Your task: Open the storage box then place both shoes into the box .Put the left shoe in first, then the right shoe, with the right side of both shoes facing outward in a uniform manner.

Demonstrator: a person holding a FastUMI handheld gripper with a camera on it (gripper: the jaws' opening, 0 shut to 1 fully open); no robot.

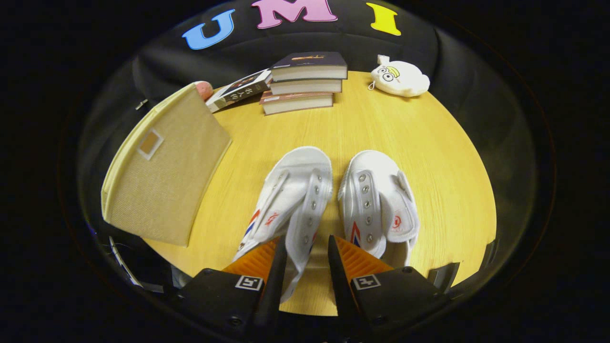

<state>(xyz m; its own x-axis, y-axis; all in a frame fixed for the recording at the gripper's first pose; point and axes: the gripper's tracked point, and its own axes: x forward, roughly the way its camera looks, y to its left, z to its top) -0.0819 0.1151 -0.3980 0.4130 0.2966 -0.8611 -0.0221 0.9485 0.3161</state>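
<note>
Two white canvas shoes lie side by side on the yellow wooden table (429, 157), toes pointing away from me. The left shoe (295, 190) leans over a little; the right shoe (376, 200) sits flat just beside it. My gripper (307, 238) is open and straddles the left shoe's inner side wall near the heel. One finger is inside the shoe. The other finger is in the gap between the shoes, with a sliver of table showing between it and the canvas. A beige fabric storage box (167, 176) with a small label window stands to the left, showing me a broad tilted panel.
Three stacked books (305, 81) and one leaning book (238, 93) sit beyond the shoes at the table's far side. A white plush toy (399, 78) lies to their right. Something pinkish (205, 89) peeks over the box's far corner.
</note>
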